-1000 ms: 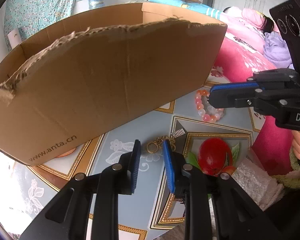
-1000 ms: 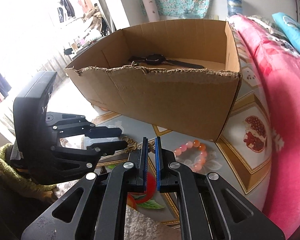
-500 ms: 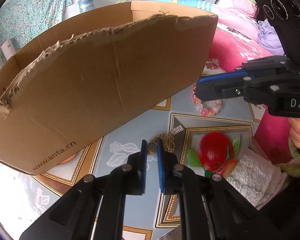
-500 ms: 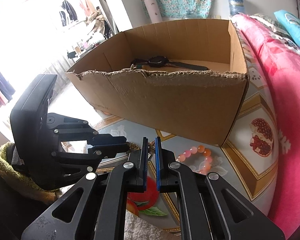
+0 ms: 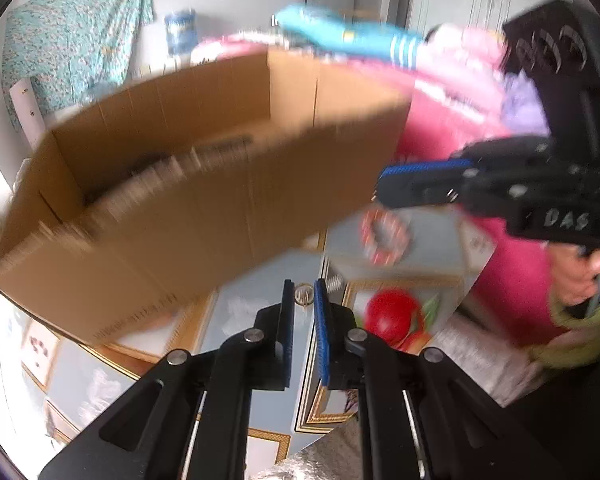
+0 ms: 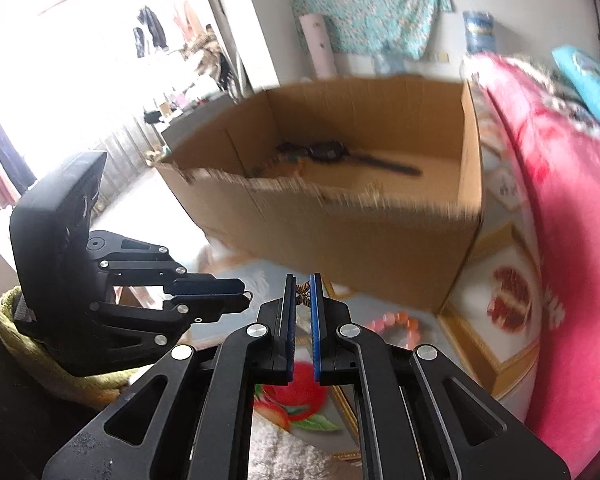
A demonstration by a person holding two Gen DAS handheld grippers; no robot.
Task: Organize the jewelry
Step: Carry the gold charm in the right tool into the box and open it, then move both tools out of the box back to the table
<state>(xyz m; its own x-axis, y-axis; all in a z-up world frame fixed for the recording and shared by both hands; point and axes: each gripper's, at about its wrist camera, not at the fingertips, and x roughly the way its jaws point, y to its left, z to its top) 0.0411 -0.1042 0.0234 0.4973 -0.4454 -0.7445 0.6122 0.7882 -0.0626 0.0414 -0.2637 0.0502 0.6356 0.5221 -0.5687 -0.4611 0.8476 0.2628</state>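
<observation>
My left gripper [image 5: 304, 294] is shut on a small gold ring piece [image 5: 303, 294], lifted above the table. It also shows in the right wrist view [image 6: 242, 294] with a wire loop at its tip. My right gripper [image 6: 303, 294] is shut on a small gold butterfly charm [image 6: 302, 294]; it shows in the left wrist view [image 5: 384, 190]. A pink bead bracelet [image 5: 384, 236] [image 6: 392, 322] lies on the table in front of the open cardboard box [image 5: 204, 184] [image 6: 340, 204]. A dark watch [image 6: 328, 152] lies inside the box.
The table has a patterned cloth with fruit pictures [image 5: 392, 314]. A pink quilt [image 6: 560, 240] rises to the right. A fuzzy white cloth [image 6: 284, 456] lies at the table's near edge. The box stands close ahead of both grippers.
My left gripper closed on the gold jewelry and lifted it off the table. Both grippers rose, so the box's inside shows more. The frames are blurred from the motion.
</observation>
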